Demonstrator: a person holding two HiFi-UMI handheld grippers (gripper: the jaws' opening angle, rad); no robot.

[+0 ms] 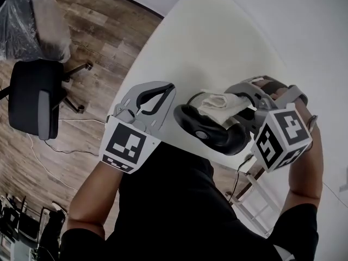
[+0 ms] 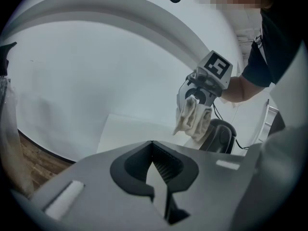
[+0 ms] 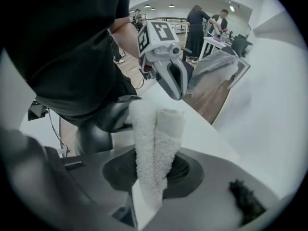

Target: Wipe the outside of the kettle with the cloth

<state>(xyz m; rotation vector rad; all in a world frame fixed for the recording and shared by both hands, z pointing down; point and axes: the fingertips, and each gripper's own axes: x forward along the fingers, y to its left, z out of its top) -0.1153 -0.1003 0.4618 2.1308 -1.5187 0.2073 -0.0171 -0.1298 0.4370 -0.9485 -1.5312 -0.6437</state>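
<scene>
A dark kettle (image 1: 209, 132) stands at the near edge of the white table (image 1: 217, 37), close to my body. My right gripper (image 1: 202, 98) is shut on a folded white cloth (image 1: 220, 105) and holds it just over the kettle's top. In the right gripper view the cloth (image 3: 155, 143) sticks up from between the jaws, with the kettle (image 3: 98, 126) just beyond it to the left. My left gripper (image 1: 169, 87) hovers left of the kettle, shut, with nothing in it. The left gripper view shows the cloth (image 2: 192, 117) hanging from the right gripper (image 2: 195, 100) above the kettle (image 2: 222, 134).
A black office chair (image 1: 35, 97) stands on the wooden floor at the left, with a plastic-wrapped bundle (image 1: 32, 20) behind it. A cable (image 1: 239, 173) hangs off the table edge by the kettle. Several people (image 3: 197, 23) stand at desks far off.
</scene>
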